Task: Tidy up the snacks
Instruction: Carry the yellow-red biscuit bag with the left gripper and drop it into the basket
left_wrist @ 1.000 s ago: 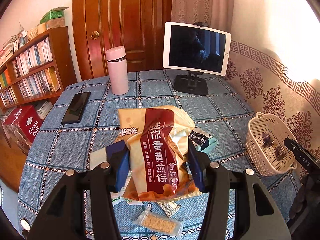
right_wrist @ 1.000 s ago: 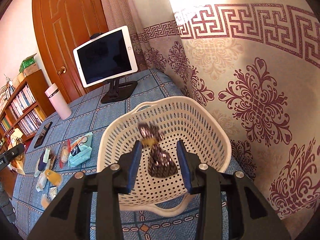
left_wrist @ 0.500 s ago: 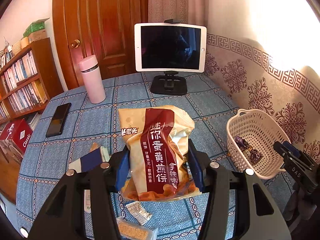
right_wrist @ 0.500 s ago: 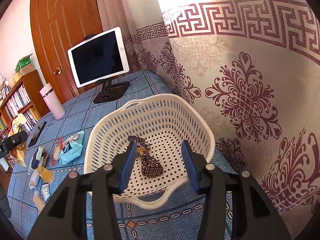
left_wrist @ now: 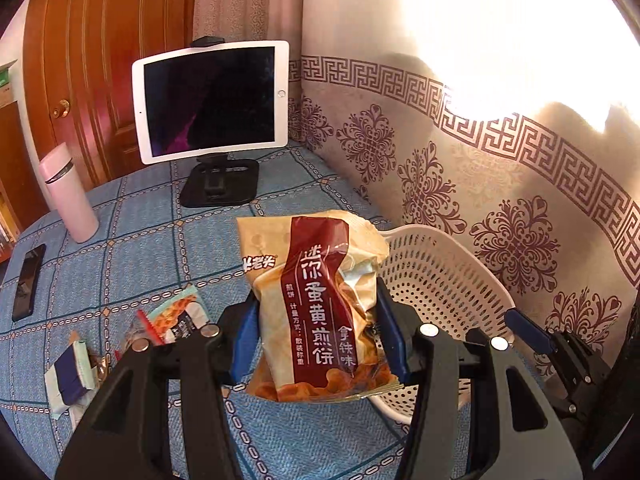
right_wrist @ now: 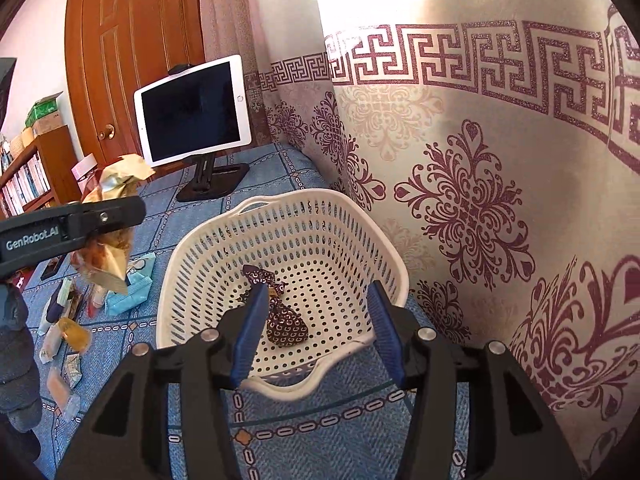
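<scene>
Looking forward from the left wrist, a blue patterned tablecloth (left_wrist: 132, 248) covers the table, which stands against a wall papered in maroon ornaments (left_wrist: 516, 240). A tablet on a black stand (left_wrist: 212, 98), a pink flask (left_wrist: 70, 192) and a dark phone (left_wrist: 28, 280) sit toward the far side, before a wooden door (left_wrist: 108, 60). The left gripper (left_wrist: 316, 328) is clenched on an upright bag of egg crackers (left_wrist: 316, 304), its blue pads pressing both sides. Loose small snack packets (left_wrist: 172, 316) lie on the cloth at the lower left. The white basket (left_wrist: 444, 280) sits just behind and right of the bag. A second ago the basket was far off at the right edge and the flask near the middle; the view has swung toward the wall.

From the right wrist, the same basket (right_wrist: 288, 240) rests on the cloth beside the wall, with a dark wrapped sweet (right_wrist: 284, 320) lying on its perforated floor. The right gripper (right_wrist: 316, 328) is released, its jaws opening, with nothing between the pads. The left gripper (right_wrist: 100, 216) and its bag (right_wrist: 108, 248) show at the left, where a second ago neither appeared; then the sweet was in mid-air between narrower jaws.
</scene>
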